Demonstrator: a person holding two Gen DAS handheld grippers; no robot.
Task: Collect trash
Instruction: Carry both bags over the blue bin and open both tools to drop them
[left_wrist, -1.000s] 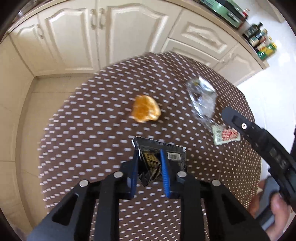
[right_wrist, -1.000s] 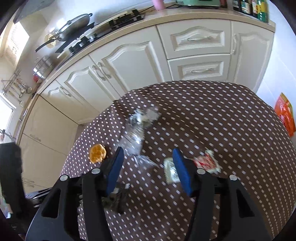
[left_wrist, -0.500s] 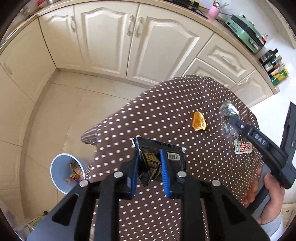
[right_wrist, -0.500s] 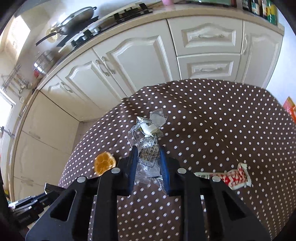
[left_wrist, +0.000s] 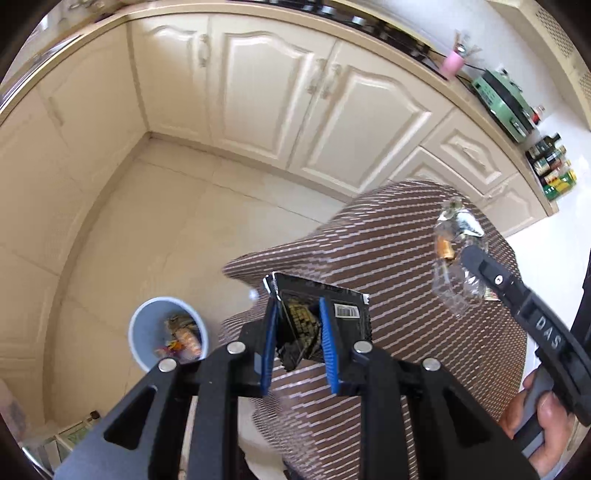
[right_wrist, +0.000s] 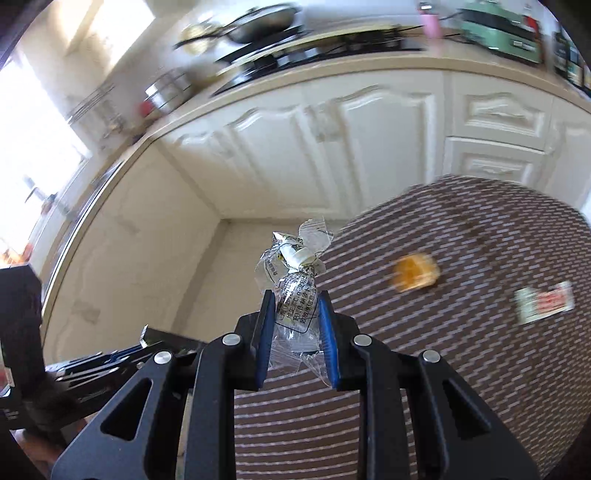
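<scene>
Left wrist view: both grippers carry trash off the desk

Left wrist view has the left gripper (left_wrist: 299, 343) clenched on a black wrapper (left_wrist: 317, 325), its blue pads pressing the wrapper from both sides. The wrapper hangs in the air over the near edge of the desk (left_wrist: 388, 258), which wears a brown cloth with pale dots. On the floor beside the desk, to its left in this view, stands a pale blue bin (left_wrist: 168, 334) with some coloured trash already inside.

Further across the desk, the right gripper (left_wrist: 471, 254) comes in from the right, a hand (left_wrist: 543, 424) on its handle, with a clear plastic wrapper (left_wrist: 456, 258) hanging at its tip.

From the right wrist camera, the right gripper (right_wrist: 297, 332) is closed on that clear plastic wrapper (right_wrist: 295, 291), which is crumpled, printed with dark text and lifted clear of the desk (right_wrist: 461, 369) at its left edge. An orange piece (right_wrist: 415, 277) lies on the desk to the right of the wrapper, and a red-and-white packet (right_wrist: 545, 306) lies beyond it, nearer the desk's right side. Both are blurred. The left gripper (right_wrist: 147, 341) shows low beside the desk's left edge.
</scene>
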